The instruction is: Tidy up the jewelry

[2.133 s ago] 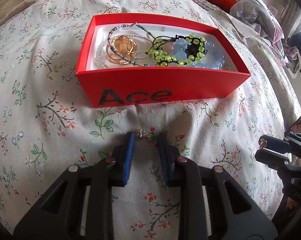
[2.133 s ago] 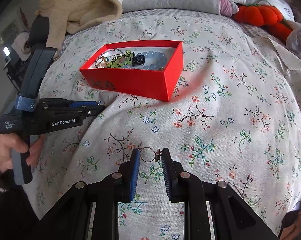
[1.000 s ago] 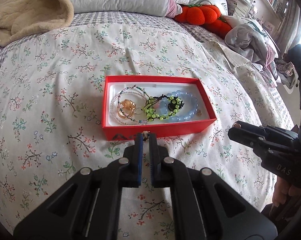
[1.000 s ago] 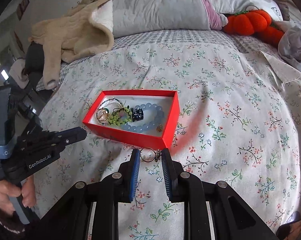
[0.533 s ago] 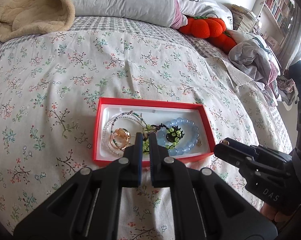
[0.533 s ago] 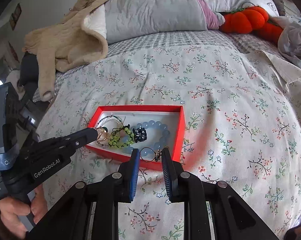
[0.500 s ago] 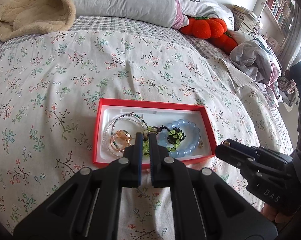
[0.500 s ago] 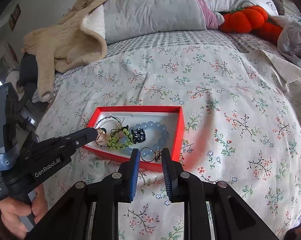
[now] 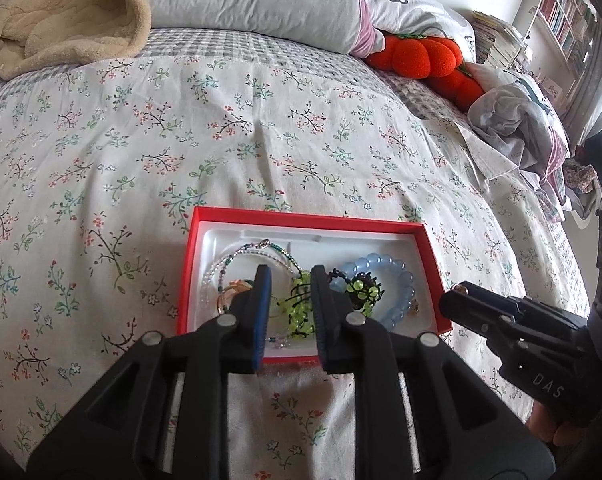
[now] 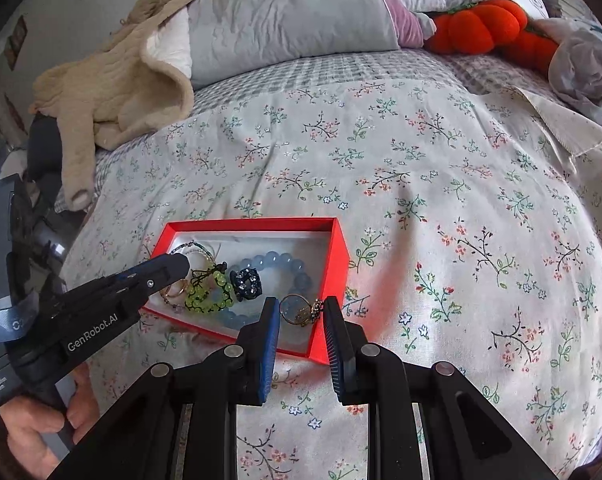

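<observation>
On the left, the left gripper (image 9: 287,280) hangs over the red box (image 9: 309,219) with its fingers spread apart — nothing sits between them. Right under it lie the green bead bracelet (image 9: 297,304) and the gold rings (image 9: 231,292). If it dips lower it could snag the thin bead necklace (image 9: 241,254), because all the strings are tangled together, and pull things back out.

In the middle of the box sits the blue bead bracelet (image 10: 279,264).

On the right, the right gripper (image 10: 301,312) pinches a small round earring (image 10: 299,312) between its blue pads. It floats above the near right corner of the box, close to the red wall. That is the risky bit — if the pads let go here, the earring could hit the wall and bounce out onto the flowery bedspread (image 10: 441,184). It is tiny, so it would be hard to spot among the little flowers. The bed is soft too, so a bump could tip the box.
</observation>
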Available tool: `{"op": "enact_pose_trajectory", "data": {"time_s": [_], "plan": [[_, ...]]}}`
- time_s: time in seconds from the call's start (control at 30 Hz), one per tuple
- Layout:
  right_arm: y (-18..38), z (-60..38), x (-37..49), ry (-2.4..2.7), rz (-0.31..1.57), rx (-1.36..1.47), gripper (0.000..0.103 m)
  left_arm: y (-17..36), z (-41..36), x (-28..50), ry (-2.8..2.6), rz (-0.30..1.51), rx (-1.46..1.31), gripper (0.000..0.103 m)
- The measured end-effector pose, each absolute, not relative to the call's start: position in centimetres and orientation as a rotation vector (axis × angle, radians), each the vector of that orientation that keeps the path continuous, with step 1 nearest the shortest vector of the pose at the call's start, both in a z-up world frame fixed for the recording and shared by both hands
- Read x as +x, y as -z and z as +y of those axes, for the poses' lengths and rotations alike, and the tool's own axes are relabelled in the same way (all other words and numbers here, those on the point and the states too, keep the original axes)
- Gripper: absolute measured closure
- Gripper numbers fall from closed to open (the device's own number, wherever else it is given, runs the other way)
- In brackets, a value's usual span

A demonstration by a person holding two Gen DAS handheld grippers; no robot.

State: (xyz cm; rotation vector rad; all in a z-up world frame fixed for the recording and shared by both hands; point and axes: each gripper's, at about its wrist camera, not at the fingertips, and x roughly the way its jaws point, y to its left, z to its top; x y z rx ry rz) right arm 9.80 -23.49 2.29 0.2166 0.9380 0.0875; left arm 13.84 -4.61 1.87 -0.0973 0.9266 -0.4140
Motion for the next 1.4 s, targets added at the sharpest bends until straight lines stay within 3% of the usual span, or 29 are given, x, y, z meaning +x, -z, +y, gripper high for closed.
{"op": "enact_pose_trajectory", "data": {"time_s": [0.33,0.73,0.83,0.9,0.93,0.97,1.0,1.23,1.4], "plan": [[-2.0,-23.1,10.8,-0.075,0.941,0.218,0.080,-3.1,-3.4,11.5,0.373,0.908,-0.009,0.056],[-3.4,-22.2,11.0,-0.099,0.895,0.221,0.078,-2.6,-1.8,10.5,0.332,0.946,0.018,0.053],[-3.7,-21.9,10.3,-0.121,0.913,0.222,0.077,-2.7,-1.6,10.1,0.325,0.942,0.026,0.037],[-4.0,-21.6,9.5,-0.127,0.917,0.201,0.065,-2.7,-1.6,9.6,0.314,0.934,0.040,0.033],[-4.2,-21.5,9.1,-0.127,0.912,0.194,0.055,-2.6,-1.6,9.5,0.307,0.937,0.047,0.031],[-4.4,-21.5,8.5,-0.123,0.900,0.189,0.035,-2.6,-1.6,9.3,0.300,0.941,0.054,0.028],[-4.7,-21.5,7.9,-0.118,0.886,0.184,0.029,-2.5,-1.6,9.1,0.292,0.945,0.057,0.026],[-5.6,-22.0,4.8,-0.071,0.891,0.159,0.026,-2.3,-1.5,7.1,0.229,0.961,0.100,0.018],[-5.3,-22.3,2.8,-0.029,0.925,0.174,0.015,-2.4,-1.4,5.6,0.196,0.973,0.120,0.000]]}}
